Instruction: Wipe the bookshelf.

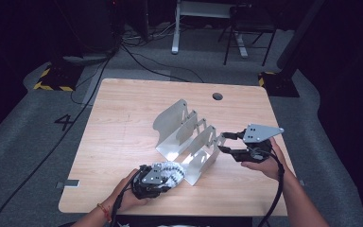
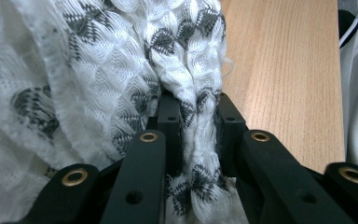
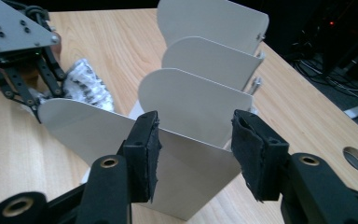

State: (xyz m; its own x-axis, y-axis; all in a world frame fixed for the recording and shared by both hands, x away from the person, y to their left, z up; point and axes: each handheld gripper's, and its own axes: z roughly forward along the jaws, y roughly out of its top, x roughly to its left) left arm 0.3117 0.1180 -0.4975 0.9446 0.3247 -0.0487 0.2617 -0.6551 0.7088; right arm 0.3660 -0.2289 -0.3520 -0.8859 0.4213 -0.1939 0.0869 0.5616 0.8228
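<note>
Metal rack (image 1: 189, 137) w/ upright dividers stands mid-table (image 1: 123, 142), slots bare. Left gripper (image 2: 193, 135) clamps the white-grey cloth (image 1: 170, 171) (bunched at rack's near end). Right gripper (image 3: 193, 154) spread, jaws astride the nearest divider, not pressing it.

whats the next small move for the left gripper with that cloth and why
Probably carry the knitted cloth toward the nearest slot of the metal divider rack. The left gripper is shut on a fold of it beside the rack's front plate, while the right gripper stands open at the rack's end plate, seemingly to steady it.
</note>
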